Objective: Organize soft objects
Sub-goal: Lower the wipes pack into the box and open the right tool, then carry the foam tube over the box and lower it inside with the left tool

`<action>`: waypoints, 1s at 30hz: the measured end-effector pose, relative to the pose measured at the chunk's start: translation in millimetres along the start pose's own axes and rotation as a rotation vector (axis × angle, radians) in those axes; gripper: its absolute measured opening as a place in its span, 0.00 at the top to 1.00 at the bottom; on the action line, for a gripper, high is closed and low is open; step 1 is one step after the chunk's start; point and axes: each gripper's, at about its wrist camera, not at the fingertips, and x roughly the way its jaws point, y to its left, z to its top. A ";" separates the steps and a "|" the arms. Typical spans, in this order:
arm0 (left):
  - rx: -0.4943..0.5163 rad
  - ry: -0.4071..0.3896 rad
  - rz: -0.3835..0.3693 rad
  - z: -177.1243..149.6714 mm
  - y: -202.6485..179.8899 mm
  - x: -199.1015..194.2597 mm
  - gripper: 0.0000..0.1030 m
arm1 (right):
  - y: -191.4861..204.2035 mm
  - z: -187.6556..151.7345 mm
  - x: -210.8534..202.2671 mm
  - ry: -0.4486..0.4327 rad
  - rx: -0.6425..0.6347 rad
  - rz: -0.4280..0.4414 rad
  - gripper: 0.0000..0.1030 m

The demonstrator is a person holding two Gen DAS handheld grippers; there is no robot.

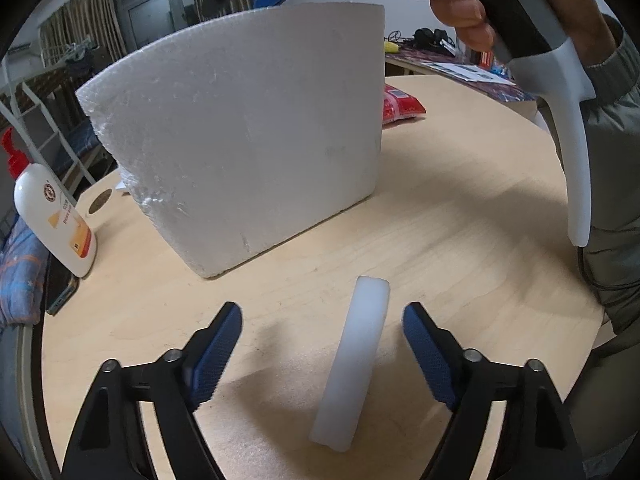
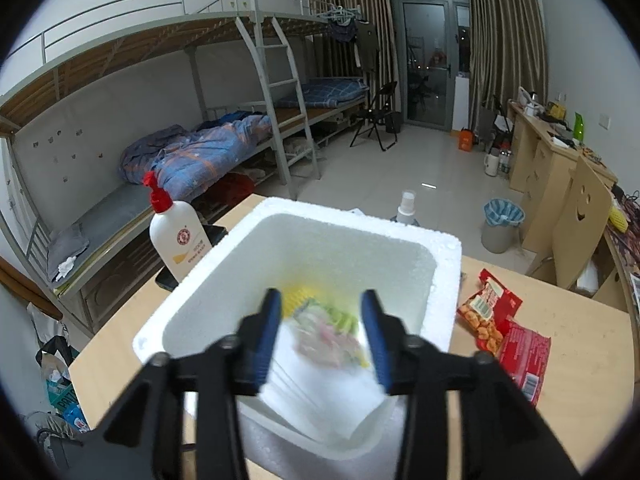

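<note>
While the right gripper [image 2: 320,336] hangs apart over the foam box [image 2: 444,276], packet loose below, the left gripper [image 1: 322,344] straddles near foam strip [image 1: 356,364], open, for pickup.

The soft white and pink-green packet [image 2: 332,344] between the right gripper's blue fingers [image 2: 267,340] is smeared by blur. The white foam box wall [image 1: 248,128] hides most of a red snack bag [image 1: 402,104].
</note>
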 end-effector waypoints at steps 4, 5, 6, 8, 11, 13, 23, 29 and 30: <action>0.009 0.026 -0.002 -0.2 -1.0 7.5 0.34 | -2.5 1.1 -5.4 -0.016 0.007 -0.005 0.44; 0.009 0.033 -0.004 -1.2 -0.5 8.2 0.34 | -3.8 1.3 -7.3 -0.022 0.010 -0.005 0.44; 0.011 0.046 -0.014 -2.0 -0.7 10.0 0.34 | -4.9 1.1 -8.1 -0.025 0.012 -0.006 0.44; 0.023 0.053 -0.023 -2.8 -1.1 10.8 0.34 | -6.6 1.2 -9.4 -0.028 0.016 -0.006 0.44; 0.050 0.074 -0.012 -5.1 -4.4 15.3 0.34 | -7.9 1.3 -11.5 -0.034 0.020 -0.003 0.44; 0.049 0.088 -0.010 -6.8 -4.2 18.6 0.42 | -8.9 1.5 -13.2 -0.039 0.022 -0.002 0.44; 0.063 0.110 -0.083 -8.7 -10.7 16.7 0.71 | -11.4 0.3 -19.9 -0.051 0.037 -0.011 0.40; 0.008 0.130 -0.124 -8.9 -5.2 15.4 0.84 | -8.0 -2.5 -26.1 -0.060 0.034 -0.008 0.34; 0.002 0.129 -0.125 -9.2 -4.7 14.8 0.88 | -7.4 -3.0 -27.1 -0.061 0.033 -0.010 0.33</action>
